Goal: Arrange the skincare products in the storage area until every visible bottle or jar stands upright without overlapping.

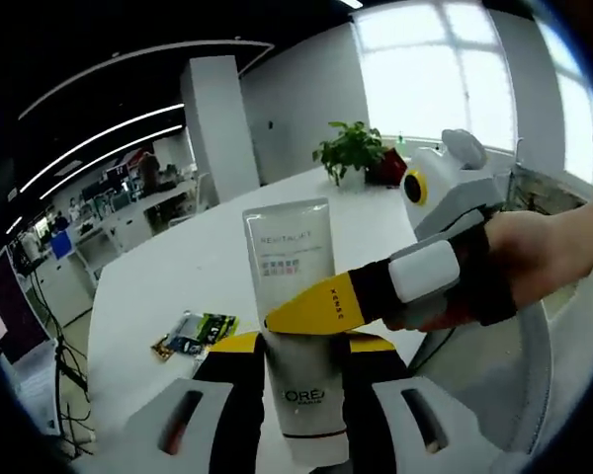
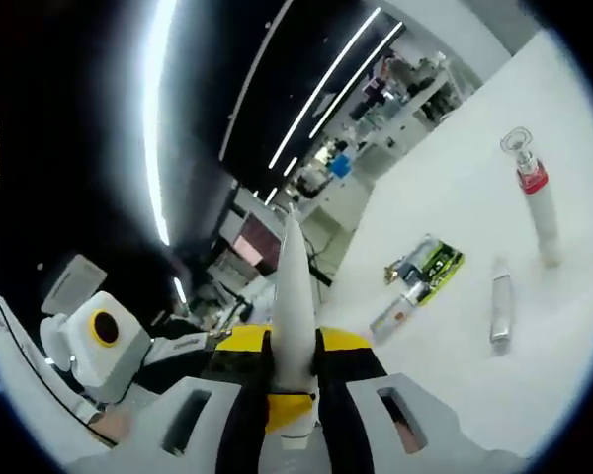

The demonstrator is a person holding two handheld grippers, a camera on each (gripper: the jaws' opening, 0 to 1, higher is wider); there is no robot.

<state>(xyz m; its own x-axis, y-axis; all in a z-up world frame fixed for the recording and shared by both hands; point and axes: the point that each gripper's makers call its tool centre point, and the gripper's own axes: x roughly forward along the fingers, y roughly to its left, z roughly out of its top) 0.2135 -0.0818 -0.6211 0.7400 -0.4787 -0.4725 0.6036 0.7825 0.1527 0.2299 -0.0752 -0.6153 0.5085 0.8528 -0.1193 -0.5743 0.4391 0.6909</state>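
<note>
Both grippers, left (image 1: 301, 346) and right (image 2: 292, 380), clenched on white tube (image 1: 292, 296) above tabletop (image 2: 474, 385). Beside green packet (image 2: 427, 267), two products lie flat; task incomplete.

White squeeze tube (image 1: 295, 326) with grey lettering, held above the white table (image 1: 178, 276), crimped end up, cap end down between yellow-tipped jaws; seen edge-on as a thin white blade (image 2: 293, 296) in the right gripper view; slim bottle (image 2: 535, 197), red band, clear cap, standing; silver tube (image 2: 501, 311) lying flat; green-black sachet (image 2: 427, 267) flat, small bottle (image 2: 395, 311) lying beside it.
</note>
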